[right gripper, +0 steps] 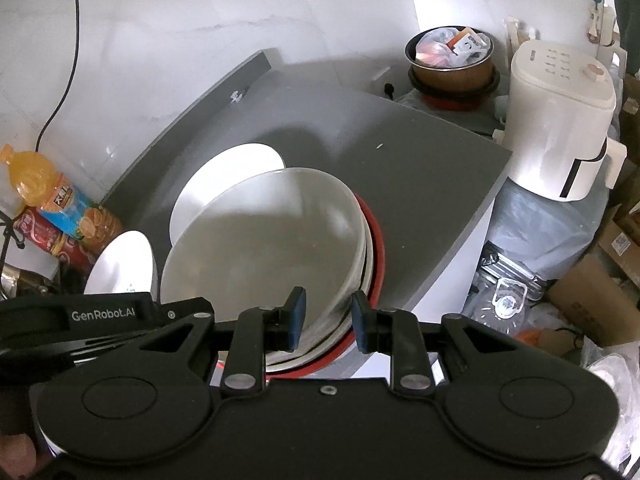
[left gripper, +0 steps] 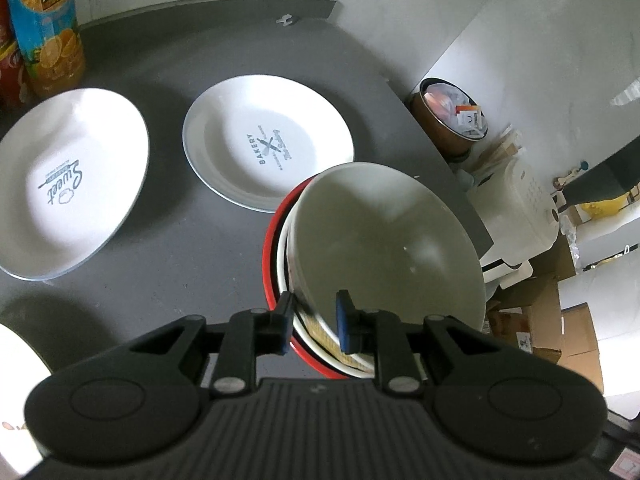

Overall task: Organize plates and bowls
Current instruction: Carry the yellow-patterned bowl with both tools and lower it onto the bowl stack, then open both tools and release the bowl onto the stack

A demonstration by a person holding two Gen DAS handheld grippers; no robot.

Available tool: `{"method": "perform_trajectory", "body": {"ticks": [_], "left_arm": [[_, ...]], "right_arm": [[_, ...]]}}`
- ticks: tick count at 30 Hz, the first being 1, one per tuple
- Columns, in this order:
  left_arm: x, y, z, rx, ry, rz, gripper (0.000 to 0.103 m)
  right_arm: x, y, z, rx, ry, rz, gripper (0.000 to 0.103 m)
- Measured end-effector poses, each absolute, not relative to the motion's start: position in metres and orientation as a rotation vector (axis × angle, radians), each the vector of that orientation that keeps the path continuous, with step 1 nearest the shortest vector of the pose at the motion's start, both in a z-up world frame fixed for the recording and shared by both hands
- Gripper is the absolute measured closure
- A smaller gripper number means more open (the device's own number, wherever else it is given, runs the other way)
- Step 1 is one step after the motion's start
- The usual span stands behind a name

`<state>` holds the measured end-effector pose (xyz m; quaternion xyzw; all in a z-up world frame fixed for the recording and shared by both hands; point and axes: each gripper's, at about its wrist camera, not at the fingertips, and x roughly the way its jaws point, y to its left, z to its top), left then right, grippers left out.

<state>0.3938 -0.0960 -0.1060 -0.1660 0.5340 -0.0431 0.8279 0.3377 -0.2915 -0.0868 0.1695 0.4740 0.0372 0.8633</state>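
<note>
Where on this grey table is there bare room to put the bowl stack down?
Bare grey table lies between the Sweet plate, the Bakery plate and the bowl stack, and along the back edge behind the Bakery plate. The left corner by the juice bottle is crowded.

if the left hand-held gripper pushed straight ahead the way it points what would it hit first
The left hand-held gripper already straddles the near rim of the stacked bowls, so going on it would probably drive into the top bowl's wall first. The BAKERY plate lies farther on, to the left.

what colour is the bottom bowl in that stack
Red: its rim rings the white bowls above, clearest in the left wrist view.
</note>
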Motion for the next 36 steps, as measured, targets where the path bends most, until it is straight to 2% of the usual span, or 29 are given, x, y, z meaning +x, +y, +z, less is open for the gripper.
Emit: {"method": "perform_trajectory", "body": {"ticks": [5,7,12,14,23,25,28,36], "left_arm": [[0.390,-0.098,-0.109,-0.338,1.140,-0.089,0.083],[0.390,-0.093,-0.113,-0.361,1.148,-0.080,0.076],[0.387,-0.087,-0.116,-0.398,1.154,-0.074,0.071],[0.385,-0.085,-0.114,-0.408,1.144,-0.075,0.068],[0.376,-0.081,-0.100,-0.374,1.131,-0.053,0.050],[0.372,-0.078,-0.098,-0.359,1.128,-0.044,0.040],[0.366,-0.075,-0.095,-0.290,1.119,-0.006,0.029],[0.344,-0.043,-0.089,-0.301,1.109,0.035,0.017]], "right_arm": [[0.332,-0.291,-0.090,0.354,1.003,0.073,0.075],[0.329,-0.291,-0.091,0.352,1.000,0.070,0.074],[0.325,-0.289,-0.088,0.345,1.003,0.067,0.069],[0.323,-0.289,-0.085,0.340,1.002,0.065,0.061],[0.315,-0.280,-0.074,0.326,1.016,0.099,0.040],[0.313,-0.276,-0.071,0.321,1.021,0.113,0.037],[0.312,-0.270,-0.067,0.312,1.023,0.140,0.027],[0.308,-0.248,-0.062,0.271,1.026,0.197,0.021]]}}
